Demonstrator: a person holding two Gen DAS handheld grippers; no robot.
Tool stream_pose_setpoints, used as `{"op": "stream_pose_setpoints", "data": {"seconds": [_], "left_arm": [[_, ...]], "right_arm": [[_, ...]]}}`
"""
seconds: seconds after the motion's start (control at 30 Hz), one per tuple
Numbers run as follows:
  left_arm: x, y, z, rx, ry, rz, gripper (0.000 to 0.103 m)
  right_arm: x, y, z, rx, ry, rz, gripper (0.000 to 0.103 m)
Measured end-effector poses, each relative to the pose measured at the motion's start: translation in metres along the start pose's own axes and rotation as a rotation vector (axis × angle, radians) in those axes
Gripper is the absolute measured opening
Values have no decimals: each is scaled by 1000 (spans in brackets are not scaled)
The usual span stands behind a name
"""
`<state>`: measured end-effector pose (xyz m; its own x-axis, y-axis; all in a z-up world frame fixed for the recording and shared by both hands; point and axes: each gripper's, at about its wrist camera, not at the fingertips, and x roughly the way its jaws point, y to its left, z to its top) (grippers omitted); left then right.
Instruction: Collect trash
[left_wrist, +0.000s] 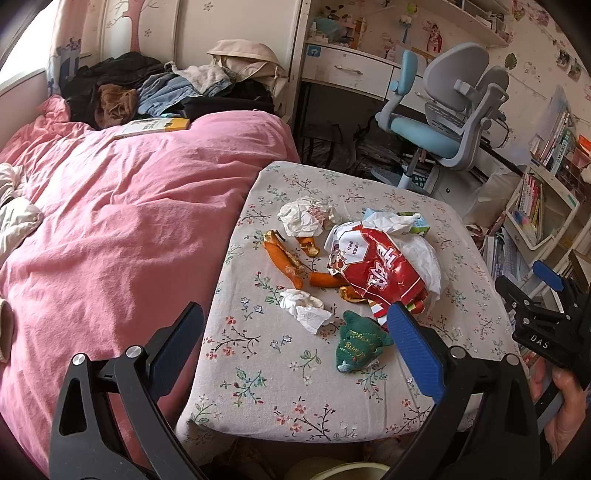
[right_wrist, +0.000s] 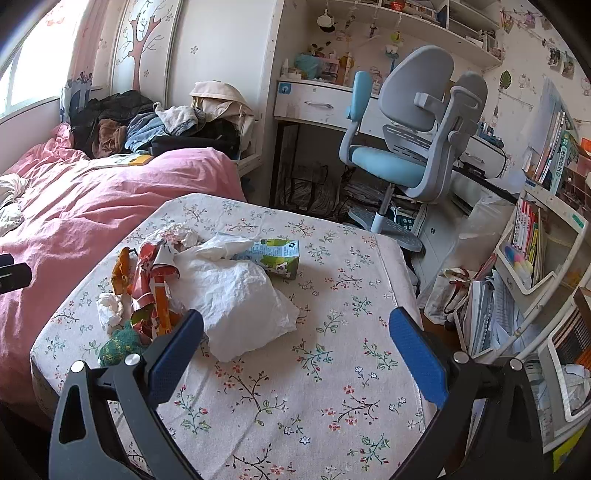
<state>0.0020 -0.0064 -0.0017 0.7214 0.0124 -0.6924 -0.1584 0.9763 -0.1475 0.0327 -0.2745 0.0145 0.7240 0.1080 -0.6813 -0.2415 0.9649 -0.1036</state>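
Both grippers hang wide open and hold nothing: the left gripper (left_wrist: 295, 332) and the right gripper (right_wrist: 295, 336). No trash looks picked up yet. It all sits on the flowery table (left_wrist: 369, 398): a red snack bag (left_wrist: 380, 269), orange peels (left_wrist: 284, 258), crumpled tissues (left_wrist: 306, 216), a white plastic bag (right_wrist: 236, 295) and a milk carton (right_wrist: 275, 256). I see no bin.

Both the left gripper (left_wrist: 295, 339) and right gripper (right_wrist: 295, 343) have black frames, silver screws, blue-padded jaws.
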Motion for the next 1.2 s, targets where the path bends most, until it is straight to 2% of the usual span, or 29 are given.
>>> {"op": "stream_pose_setpoints", "data": {"seconds": [1.2], "left_arm": [[-1,2,0,1,4,2,96]], "right_arm": [[1,5,-2,-24,-4,3,97]]}}
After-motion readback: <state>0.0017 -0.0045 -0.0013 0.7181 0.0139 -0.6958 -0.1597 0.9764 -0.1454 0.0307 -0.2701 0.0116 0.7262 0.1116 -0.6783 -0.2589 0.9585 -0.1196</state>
